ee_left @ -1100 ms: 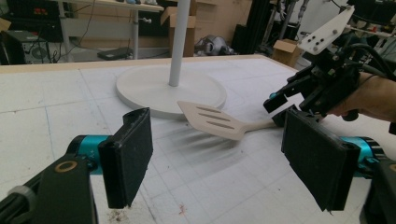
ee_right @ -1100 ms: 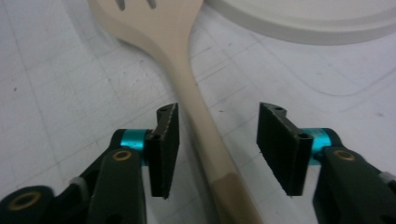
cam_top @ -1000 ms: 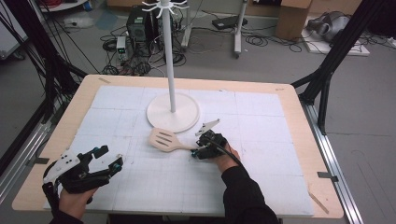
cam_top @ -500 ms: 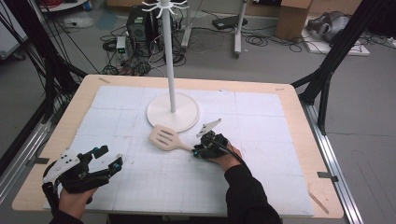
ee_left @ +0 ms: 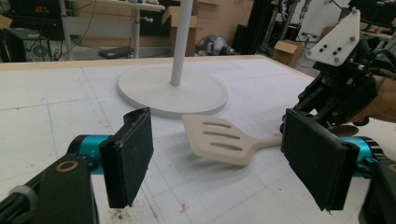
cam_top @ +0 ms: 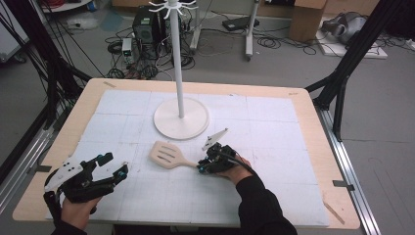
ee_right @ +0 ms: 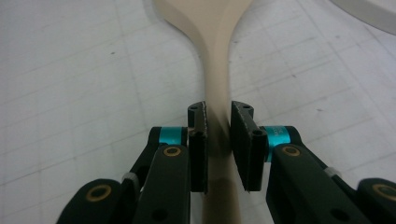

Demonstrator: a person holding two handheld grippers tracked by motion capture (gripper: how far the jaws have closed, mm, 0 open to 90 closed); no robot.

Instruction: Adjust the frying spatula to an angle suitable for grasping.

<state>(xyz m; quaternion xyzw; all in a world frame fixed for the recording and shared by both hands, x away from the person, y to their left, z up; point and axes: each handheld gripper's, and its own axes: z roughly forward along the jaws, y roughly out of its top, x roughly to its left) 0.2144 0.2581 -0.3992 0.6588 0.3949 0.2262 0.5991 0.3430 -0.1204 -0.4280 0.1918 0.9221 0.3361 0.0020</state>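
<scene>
We note the right gripper (cam_top: 201, 168) has just been closing its jaws, and they now clamp the handle of the slotted spatula (cam_top: 169, 155). In the right gripper view the two pads press on either side of the pale wooden handle (ee_right: 218, 116), with no gap showing. A second ago the same jaws stood wider around the handle; the hand itself has barely shifted.

Landmark: the white stand (cam_top: 180, 117) with its round base. The spatula lies flat on the white mat (cam_top: 274, 147), just in front of the stand base on the person's side, blade toward the person's left, handle running right into the right gripper. From the left gripper view the blade (ee_left: 219, 140) seems slightly tilted, though we cannot tell whether it has left the mat.

The left gripper (cam_top: 110, 167) sits well to the left of the stand and nearer the table's front edge, jaws wide apart, nothing between them. It has kept its place over the last second.

Judgement: the grasp looks complete, so we take the pick-up as the step in hand. The hooks at the stand top (cam_top: 172, 6) suggest a hanging spot. The grip is near the handle's end, so the blade may droop on lifting.
</scene>
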